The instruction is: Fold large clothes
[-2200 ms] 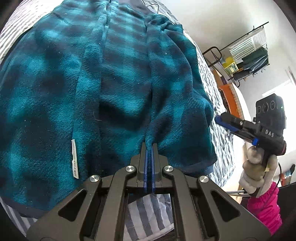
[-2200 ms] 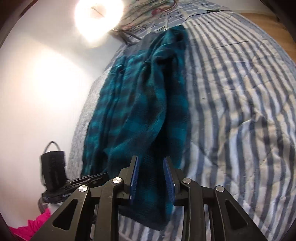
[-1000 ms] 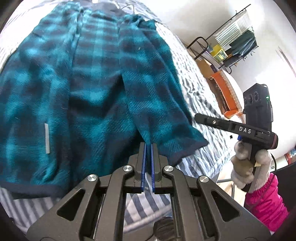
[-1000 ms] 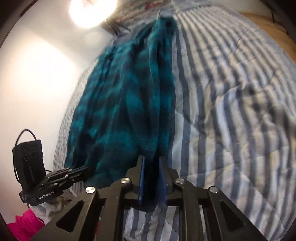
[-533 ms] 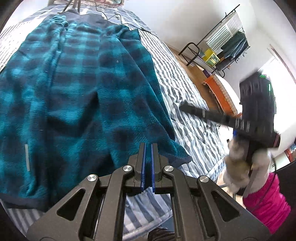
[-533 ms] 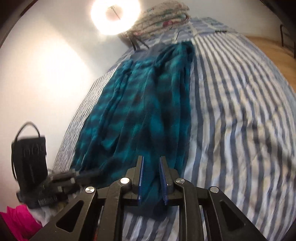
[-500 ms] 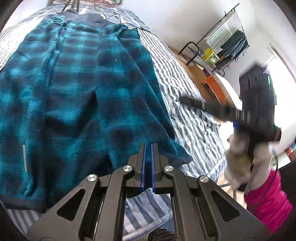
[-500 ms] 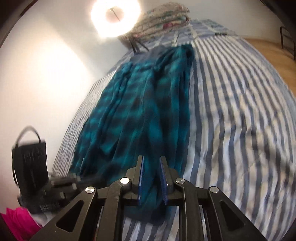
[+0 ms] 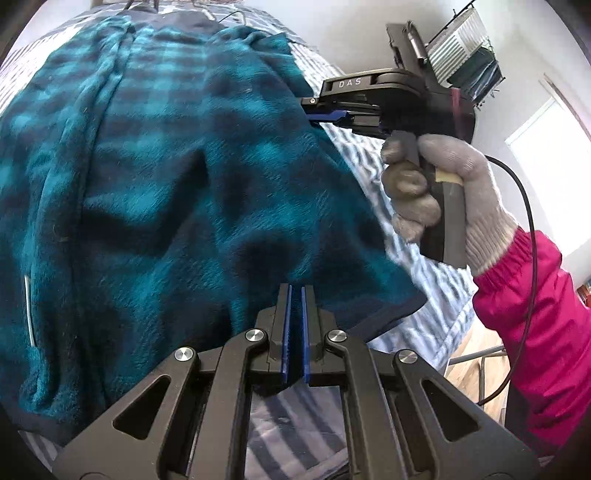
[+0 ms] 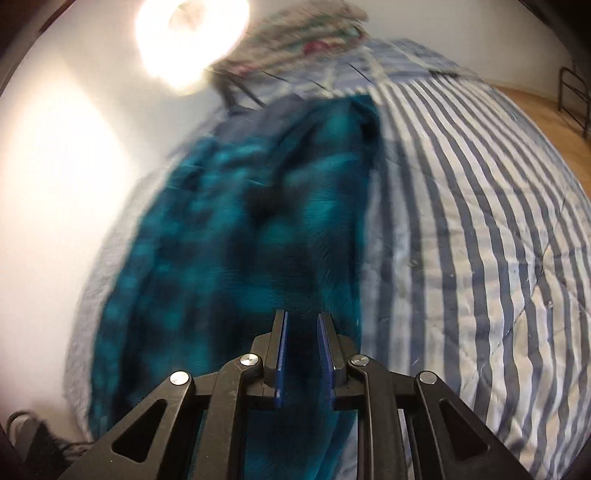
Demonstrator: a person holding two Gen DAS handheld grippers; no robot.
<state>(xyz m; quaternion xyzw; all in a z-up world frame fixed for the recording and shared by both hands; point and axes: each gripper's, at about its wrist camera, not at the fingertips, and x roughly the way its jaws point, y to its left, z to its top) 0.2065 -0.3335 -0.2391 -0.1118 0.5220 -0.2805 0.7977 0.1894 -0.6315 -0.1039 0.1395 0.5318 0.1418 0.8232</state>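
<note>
- Left wrist view alone shows the right gripper from outside, at 2 o'clock: black body marked "DAS", held by a grey knit-gloved hand with a pink sleeve and a black cable trailing.
- Right wrist view alone shows a bright round lamp at 11 o'clock, a folded patterned quilt at 12, and wood floor at 2; this view is motion-blurred.
- The teal-and-black plaid fleece garment lies spread on the blue-and-white striped bedcover, toward its left side in the right view, with a dark navy hem.
- Left gripper: blue pads nearly together, clenched on the garment's edge fold at 6 o'clock.
- Right gripper, own view: pads a narrow gap apart with teal fleece filling the gap; it grasps the fabric. In the left view its blue fingertip touches the garment's right edge.
- A clothes rack with hanging items stands behind at 1 o'clock, partly hidden by the right gripper body.
- A white care label shows at 9 o'clock.
</note>
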